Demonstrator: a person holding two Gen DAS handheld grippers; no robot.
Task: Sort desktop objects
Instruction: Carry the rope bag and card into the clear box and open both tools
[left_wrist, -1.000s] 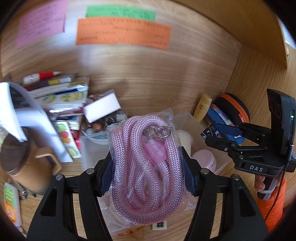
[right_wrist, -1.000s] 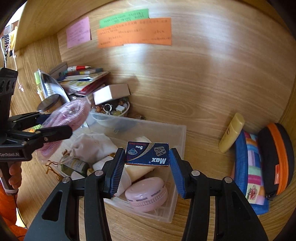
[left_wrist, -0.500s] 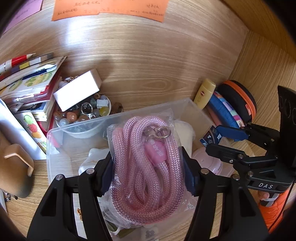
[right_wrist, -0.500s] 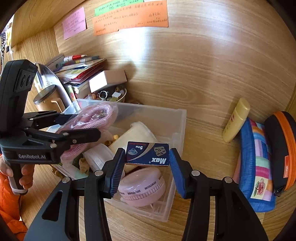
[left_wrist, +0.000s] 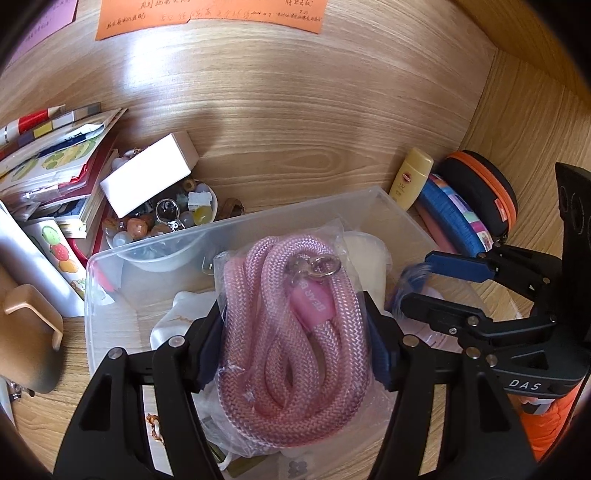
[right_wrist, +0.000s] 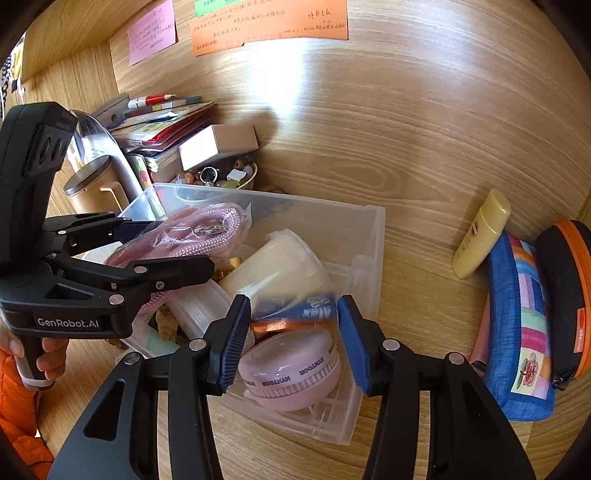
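**Bin drop: rope held over it, small box slipping free**

Rope first: your left claw is clamped on the bagged pink rope, gripping it across the coil so the loose loops stay bundled in their plastic bag. It hangs over the clear plastic bin, above the cloth pouch and the other things already inside, so a release here should land it in the bin.

Your right claw stands wider than the small blue box, with a gap showing at each pad. The box is blurred and tilted, which suggests it is dropping, not gripped. It sits just above the pink round case near the bin's front corner, so it should settle on top of that.

On the bench beside the bin lie a yellow tube and a striped pouch, apparently not yet sorted.
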